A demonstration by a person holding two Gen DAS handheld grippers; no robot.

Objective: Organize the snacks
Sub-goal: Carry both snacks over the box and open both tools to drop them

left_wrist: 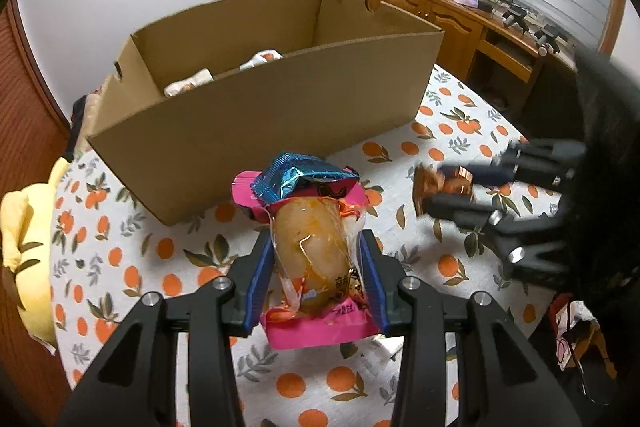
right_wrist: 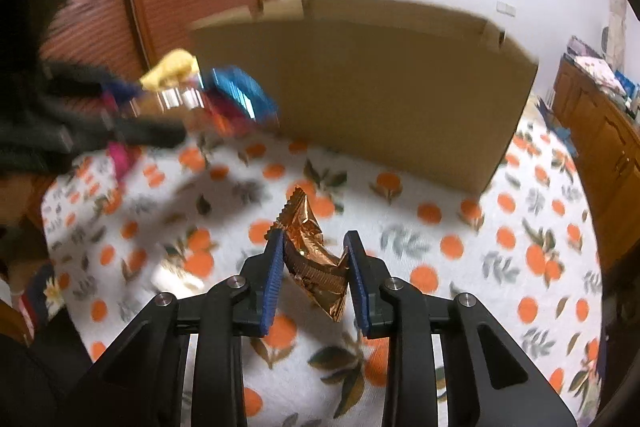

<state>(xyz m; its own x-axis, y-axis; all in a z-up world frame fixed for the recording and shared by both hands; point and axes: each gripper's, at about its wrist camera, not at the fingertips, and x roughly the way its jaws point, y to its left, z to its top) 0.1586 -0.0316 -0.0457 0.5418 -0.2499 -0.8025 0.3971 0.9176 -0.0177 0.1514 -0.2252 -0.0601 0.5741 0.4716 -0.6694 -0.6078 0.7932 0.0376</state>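
My left gripper is shut on a pink-edged clear snack pack with a yellowish piece inside, held above the table. A blue foil packet rests on the top end of that pack. My right gripper is shut on a crinkled copper foil packet, lifted off the cloth. In the left wrist view that packet and the right gripper show at the right, blurred. An open cardboard box stands behind both grippers, with white snack packs inside.
The table wears a white cloth with orange fruit print. A small white item lies on the cloth left of my right gripper. A yellow cloth hangs at the left edge. A cluttered wooden sideboard stands behind the table.
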